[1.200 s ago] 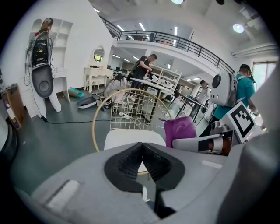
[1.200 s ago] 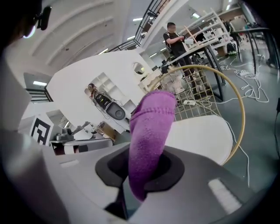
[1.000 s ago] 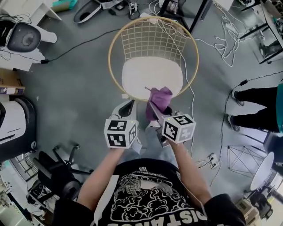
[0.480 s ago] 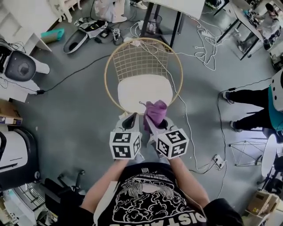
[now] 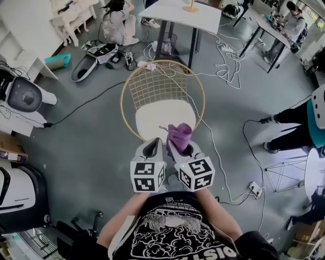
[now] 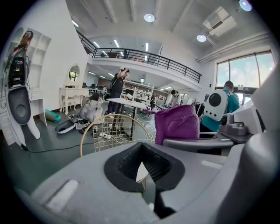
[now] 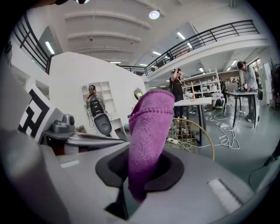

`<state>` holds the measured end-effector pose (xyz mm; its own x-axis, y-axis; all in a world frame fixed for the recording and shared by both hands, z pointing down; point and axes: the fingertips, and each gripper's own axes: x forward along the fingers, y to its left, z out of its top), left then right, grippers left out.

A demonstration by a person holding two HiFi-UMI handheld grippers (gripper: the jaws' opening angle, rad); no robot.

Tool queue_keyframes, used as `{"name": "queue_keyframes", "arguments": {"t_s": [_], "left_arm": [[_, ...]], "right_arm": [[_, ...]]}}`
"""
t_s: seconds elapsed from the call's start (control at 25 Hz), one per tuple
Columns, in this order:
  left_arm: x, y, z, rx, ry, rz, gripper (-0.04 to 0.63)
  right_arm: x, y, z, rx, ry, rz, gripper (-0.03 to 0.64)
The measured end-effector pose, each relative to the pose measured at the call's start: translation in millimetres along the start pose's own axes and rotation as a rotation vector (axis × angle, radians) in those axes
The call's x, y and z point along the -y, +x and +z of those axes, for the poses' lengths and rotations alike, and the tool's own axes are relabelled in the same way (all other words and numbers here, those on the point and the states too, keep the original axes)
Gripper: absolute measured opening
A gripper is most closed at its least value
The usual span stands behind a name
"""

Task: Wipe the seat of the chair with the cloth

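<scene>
Purple cloth (image 7: 146, 131) is clamped between the jaws of the right gripper (image 7: 141, 173). The jaws are closed on its lower end, and the rest of the fabric stands upright above them in a folded, rounded column. In the head view, the cloth (image 5: 179, 136) is seen projecting forward from the right gripper (image 5: 182, 148), over the near edge of the seat (image 5: 155, 119).

The left gripper (image 6: 141, 165) is held just to the left of the right gripper, level with it. Its jaws are brought together with nothing gripped; only a small notch is left between the black pads, and a sliver of the white seat is seen through it. From this view, the cloth (image 6: 177, 124) is seen to the right of the jaws.

The chair (image 5: 123, 101) is placed directly ahead of both grippers. It is built from a round gold hoop and a wire-grid back, with the white seat nearest the grippers. Beyond the chair, a white table (image 5: 185, 11) is located. Loose cables (image 5: 228, 68) are spread on the grey floor (image 5: 81, 137), ahead and to the right. A standing person (image 5: 299, 119) is partly seen far to the right of the right gripper.
</scene>
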<state>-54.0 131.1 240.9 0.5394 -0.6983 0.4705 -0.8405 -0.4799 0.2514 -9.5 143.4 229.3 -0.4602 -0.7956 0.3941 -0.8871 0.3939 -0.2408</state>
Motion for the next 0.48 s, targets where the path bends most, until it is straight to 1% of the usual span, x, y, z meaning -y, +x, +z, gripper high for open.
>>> {"name": "queue_keyframes", "arguments": {"t_s": [0.16,0.48], "left_arm": [[2.2,-1.3,-2.1,-0.013,-0.005,-0.004,-0.009],[4.2,6.9,-0.5,-0.025,0.011,-0.014,-0.009]], "right_arm": [[2.3,-1.6,2.0,0.006,0.013,-0.008,0.063],[6.9,3.5,5.5,0.012,0.019,-0.008,0.063]]}}
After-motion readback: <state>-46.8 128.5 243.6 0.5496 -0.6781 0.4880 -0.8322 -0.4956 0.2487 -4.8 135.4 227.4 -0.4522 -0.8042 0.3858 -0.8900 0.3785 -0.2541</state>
